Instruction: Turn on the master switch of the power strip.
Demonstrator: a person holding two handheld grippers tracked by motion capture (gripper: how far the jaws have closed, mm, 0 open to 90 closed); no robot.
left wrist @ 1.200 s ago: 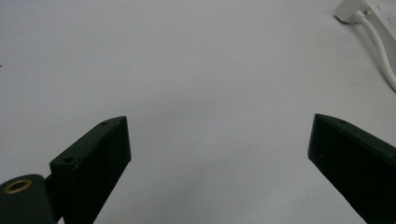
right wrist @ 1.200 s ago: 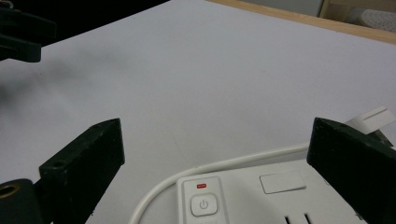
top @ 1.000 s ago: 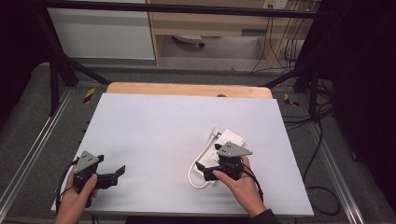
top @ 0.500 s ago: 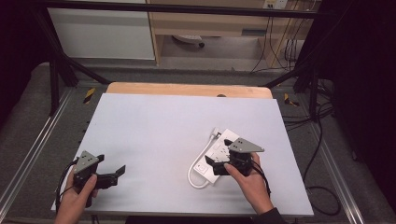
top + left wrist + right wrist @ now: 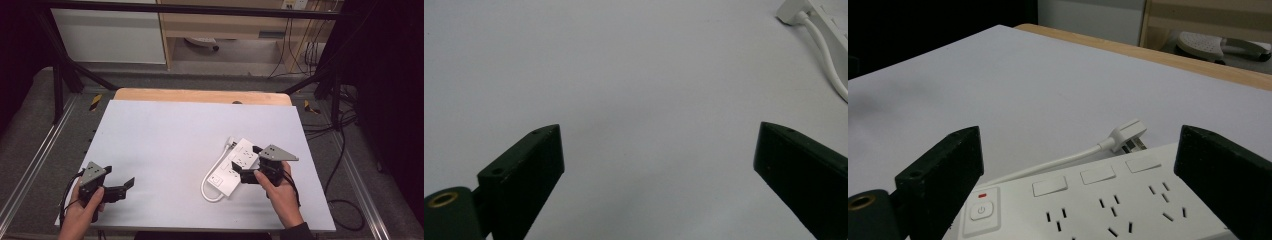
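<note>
The rigid, light power strip (image 5: 1108, 200) lies between the spread right gripper (image 5: 1078, 170); its long edges should be clamped.

Only a power symbol on the power strip's (image 5: 1108, 200) button (image 5: 980, 210).

The power strip (image 5: 234, 167) lies on the bench (image 5: 165, 135), toward the right. Its cord (image 5: 209, 182) loops at its left. The right gripper (image 5: 249, 165) sits over the strip; the left gripper (image 5: 126, 185) is far left.
</note>
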